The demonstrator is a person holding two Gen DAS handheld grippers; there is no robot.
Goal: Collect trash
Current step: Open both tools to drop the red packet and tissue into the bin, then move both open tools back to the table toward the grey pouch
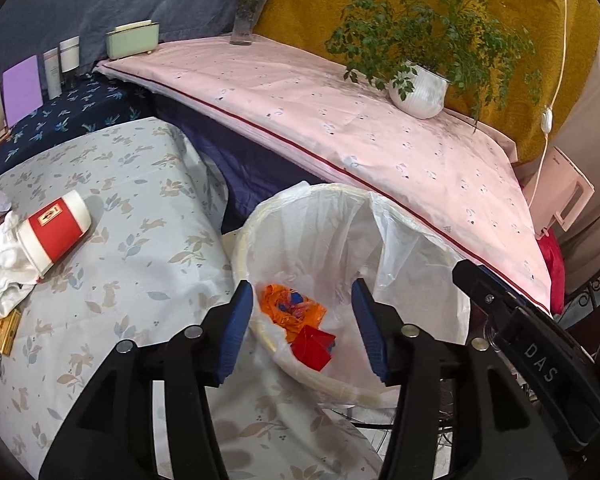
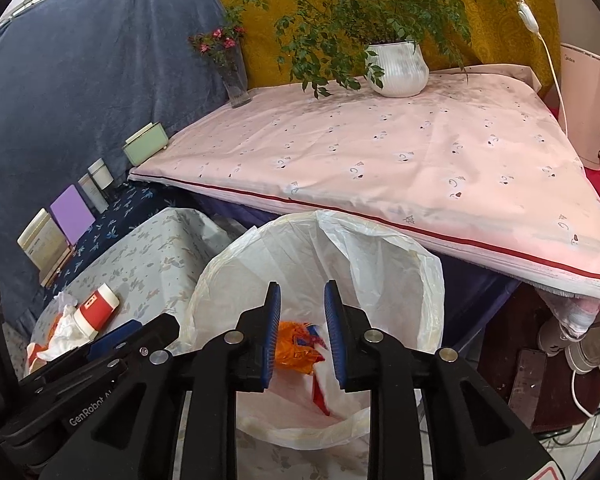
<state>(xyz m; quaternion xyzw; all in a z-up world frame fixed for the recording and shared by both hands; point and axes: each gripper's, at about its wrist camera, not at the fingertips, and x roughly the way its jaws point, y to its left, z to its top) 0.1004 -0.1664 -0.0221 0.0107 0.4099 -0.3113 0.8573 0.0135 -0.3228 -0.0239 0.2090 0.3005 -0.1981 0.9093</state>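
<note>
Pink cloth (image 1: 380, 140) fills the upper right, with the lined bin (image 1: 340, 236) just below it at center. Both grippers, left (image 1: 306, 330) and right (image 2: 302, 340), hover over it with jaws apart and empty (orange wrapper (image 1: 288, 306) sits inside). Cup (image 1: 54, 230) lies at left.

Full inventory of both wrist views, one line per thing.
bin: 1, cream rim, white liner, below the grippers
wrappers: several, orange and red, inside the bin
cup: 1, red and white, lying on the leaf-print cloth
tissue: 1 wad, white, at the cup's mouth
potted plant: 1, white pot, on the pink cloth
flower vase: 1, clear, pink flowers
green box: 1, by the blue drape
purple card: 1, leaning on the drape
left hand-held gripper: black, blue pads, open
right hand-held gripper: black, blue pads, open, nothing held
</note>
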